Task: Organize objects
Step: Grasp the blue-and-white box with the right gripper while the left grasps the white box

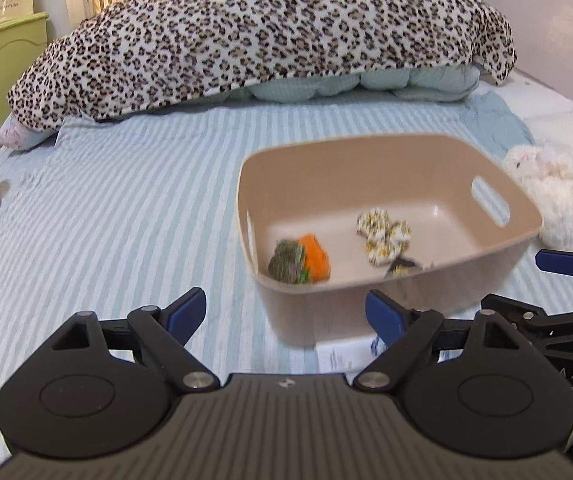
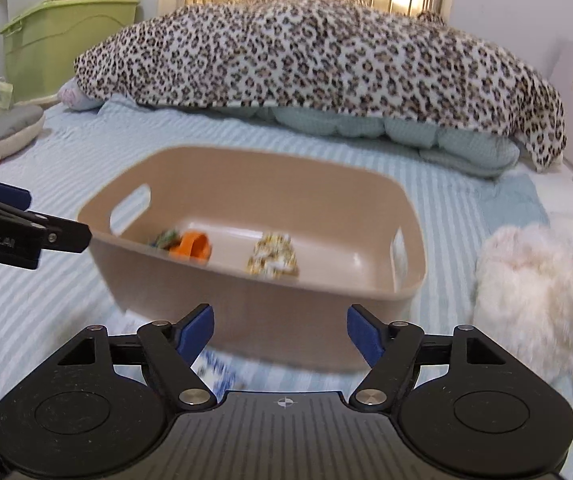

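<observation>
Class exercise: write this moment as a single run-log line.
left gripper: open, empty | right gripper: open, empty | beige bin: on bed, holds orange-green toy and spotted cloth item | white plush: beside bin, outside

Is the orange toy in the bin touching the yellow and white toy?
Apart. In the left wrist view, bare bin floor shows between the orange toy and the yellow and white toy inside the beige bin.

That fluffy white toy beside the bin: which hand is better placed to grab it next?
Probably the right. The white plush toy lies just right of the right gripper, whose jaws stand open; the beige bin sits between it and the left gripper.
</observation>
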The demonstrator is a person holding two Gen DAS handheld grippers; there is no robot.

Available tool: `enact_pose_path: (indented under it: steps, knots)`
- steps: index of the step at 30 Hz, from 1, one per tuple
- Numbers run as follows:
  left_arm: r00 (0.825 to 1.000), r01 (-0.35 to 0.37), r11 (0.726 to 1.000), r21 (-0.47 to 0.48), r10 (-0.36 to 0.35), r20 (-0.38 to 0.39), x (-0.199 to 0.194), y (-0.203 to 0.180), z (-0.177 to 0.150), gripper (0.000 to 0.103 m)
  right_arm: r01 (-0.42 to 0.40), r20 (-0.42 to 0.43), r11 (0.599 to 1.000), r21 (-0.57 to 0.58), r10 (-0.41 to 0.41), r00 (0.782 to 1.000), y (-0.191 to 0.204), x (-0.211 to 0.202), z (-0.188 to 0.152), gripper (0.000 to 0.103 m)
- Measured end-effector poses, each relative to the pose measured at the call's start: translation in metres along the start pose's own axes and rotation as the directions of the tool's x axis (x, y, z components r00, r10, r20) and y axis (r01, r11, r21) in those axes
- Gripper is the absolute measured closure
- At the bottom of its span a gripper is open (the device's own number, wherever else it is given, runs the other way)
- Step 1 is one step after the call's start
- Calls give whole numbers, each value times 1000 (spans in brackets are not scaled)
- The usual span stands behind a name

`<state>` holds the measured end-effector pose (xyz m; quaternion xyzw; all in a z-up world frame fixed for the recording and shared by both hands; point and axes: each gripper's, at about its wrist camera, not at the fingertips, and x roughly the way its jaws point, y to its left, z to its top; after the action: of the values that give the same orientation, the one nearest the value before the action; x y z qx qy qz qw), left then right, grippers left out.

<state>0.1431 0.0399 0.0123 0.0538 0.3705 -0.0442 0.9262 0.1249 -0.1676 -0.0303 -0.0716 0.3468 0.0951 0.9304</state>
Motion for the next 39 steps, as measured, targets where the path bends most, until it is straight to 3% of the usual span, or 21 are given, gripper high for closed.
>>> enact_pose_path:
  steps: [6,16,18,24,32,39]
  knots:
    - [998,-4,1000,-22,2,-69,12,6,-29,16,-23,-95,999,47,27,995,3,14,-25,27]
    - [990,-32,997,-64,23,-139,47,18,-49,16,-56,-185,994,91,72,980,27,43,-50,20]
    - [989,-38,996,-76,26,-149,53,22,-51,16,-59,-191,994,93,76,979,34,49,-51,11]
    - [983,-63,992,-114,42,-177,67,30,-53,16,-56,-208,992,115,79,975,54,69,-48,3]
    - [981,-62,989,-132,36,-190,74,33,-52,16,-2,-199,987,161,35,979,58,86,-45,3]
    - [983,-23,994,-109,2,-184,74,21,-51,16,59,-194,983,173,-25,981,31,80,-48,3]
